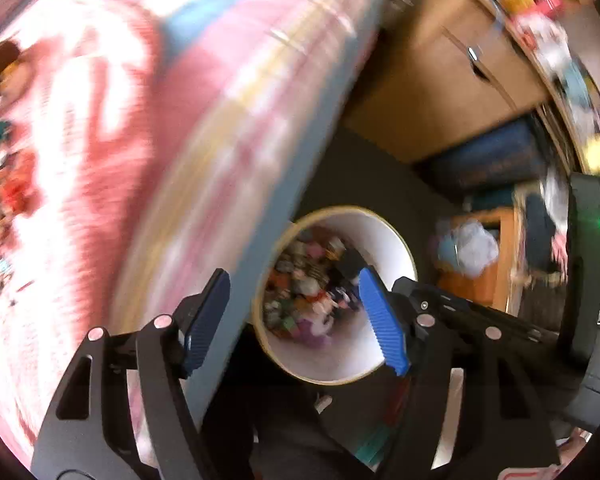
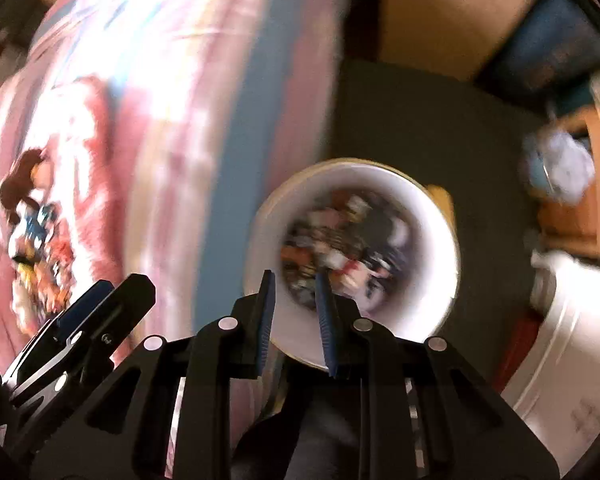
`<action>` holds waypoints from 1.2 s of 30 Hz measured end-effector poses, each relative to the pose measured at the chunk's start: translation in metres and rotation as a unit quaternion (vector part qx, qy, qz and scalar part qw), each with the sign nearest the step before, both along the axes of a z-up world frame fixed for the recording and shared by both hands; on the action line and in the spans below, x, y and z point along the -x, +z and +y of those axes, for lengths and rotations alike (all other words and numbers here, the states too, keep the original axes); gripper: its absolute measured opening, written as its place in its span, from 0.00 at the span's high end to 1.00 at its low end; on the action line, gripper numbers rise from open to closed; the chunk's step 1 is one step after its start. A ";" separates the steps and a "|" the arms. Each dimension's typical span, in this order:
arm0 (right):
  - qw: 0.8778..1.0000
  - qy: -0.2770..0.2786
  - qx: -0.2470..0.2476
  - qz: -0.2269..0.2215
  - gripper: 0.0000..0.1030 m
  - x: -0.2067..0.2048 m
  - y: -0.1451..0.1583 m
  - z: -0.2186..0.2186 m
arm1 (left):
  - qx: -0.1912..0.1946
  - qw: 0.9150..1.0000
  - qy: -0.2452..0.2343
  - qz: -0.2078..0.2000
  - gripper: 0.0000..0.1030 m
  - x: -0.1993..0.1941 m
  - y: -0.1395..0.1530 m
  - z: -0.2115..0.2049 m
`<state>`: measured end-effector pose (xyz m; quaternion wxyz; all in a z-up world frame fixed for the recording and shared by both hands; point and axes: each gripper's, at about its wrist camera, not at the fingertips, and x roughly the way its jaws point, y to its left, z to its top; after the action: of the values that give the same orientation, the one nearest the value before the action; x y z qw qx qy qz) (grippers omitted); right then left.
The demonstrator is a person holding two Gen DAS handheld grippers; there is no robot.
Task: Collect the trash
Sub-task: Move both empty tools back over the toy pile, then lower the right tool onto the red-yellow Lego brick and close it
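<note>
My left claw (image 1: 296, 316) is spread wide and empty above the near rim of the white bin (image 1: 396, 248), which stands on dark floor (image 2: 420, 120) beside the pink bed (image 1: 140, 160). My right claw (image 2: 296, 312) is narrowed with a gap, gripping nothing. Wrappers (image 2: 340, 240) fill the bin's bottom. Clear floor lies beyond; wooden drawers (image 1: 452, 80) stand further off.
</note>
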<state>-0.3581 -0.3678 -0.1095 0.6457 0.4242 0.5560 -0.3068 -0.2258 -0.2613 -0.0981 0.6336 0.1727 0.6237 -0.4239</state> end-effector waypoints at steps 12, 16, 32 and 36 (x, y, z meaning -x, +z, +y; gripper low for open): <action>0.974 0.221 0.028 -0.043 0.80 -0.172 0.034 0.092 | -0.003 0.974 0.226 -0.025 0.37 -0.116 0.020 0.146; 0.957 0.283 0.034 -0.049 0.80 -0.216 0.036 0.130 | -0.007 0.957 0.289 -0.029 0.37 -0.138 0.019 0.191; 0.911 0.410 0.033 -0.010 0.80 -0.313 -0.025 0.202 | -0.025 0.915 0.403 -0.014 0.37 -0.184 -0.033 0.267; 0.909 0.415 0.034 -0.003 0.80 -0.329 -0.037 0.202 | -0.032 0.909 0.415 -0.008 0.37 -0.193 -0.045 0.269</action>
<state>-0.0294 -0.1661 -0.1461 0.7306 0.1336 0.6690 -0.0283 -0.0328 0.0073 -0.1427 0.7516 -0.0784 0.6470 -0.1015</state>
